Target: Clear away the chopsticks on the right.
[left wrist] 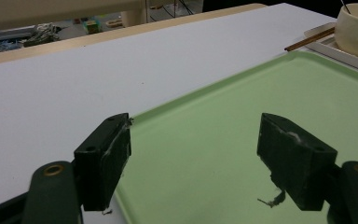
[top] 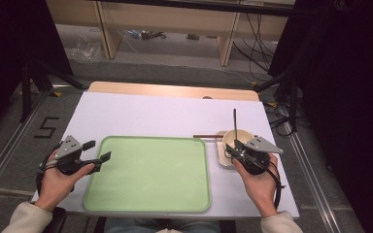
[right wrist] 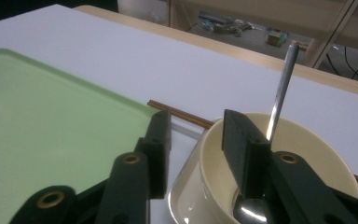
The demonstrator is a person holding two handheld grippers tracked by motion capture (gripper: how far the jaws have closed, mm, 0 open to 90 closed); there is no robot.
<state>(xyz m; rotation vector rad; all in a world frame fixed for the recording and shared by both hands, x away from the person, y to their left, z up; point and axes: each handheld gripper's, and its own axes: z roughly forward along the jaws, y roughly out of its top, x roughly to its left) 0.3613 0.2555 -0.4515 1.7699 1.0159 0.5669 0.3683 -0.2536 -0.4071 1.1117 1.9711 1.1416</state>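
Bowl [top: 235, 141], cream-coloured, round, ceramic-looking, sits on a small pale rectangular dish [top: 222, 154] at the right of the white worktop [top: 150, 114], just beside the right edge of the flat light-green plastic tray [top: 148, 172]. A metal spoon [right wrist: 279, 95] stands in it, handle leaning up and away from the person; brown wooden chopsticks [top: 206, 136] lie crosswise behind it, long axis running left-right, one end reaching toward the tray's far right corner. Right gripper [right wrist: 193, 140] is at the bowl's near-left rim: in the right gripper view one jaw sits inside the bowl, the other outside, so the wall lies between them. Jaws partly spread; whether the pads already press the rim I cannot tell. Left gripper [left wrist: 193, 149] hovers over the tray's near-left edge, jaws spread, nothing between them, well apart from the bowl. Judgement: right hand is clearly the nearer; the tray lies directly to the bowl's left, so a move onto it would be a short sideways carry. Spoon handle is near the inner jaw, so a tilt could shift it.
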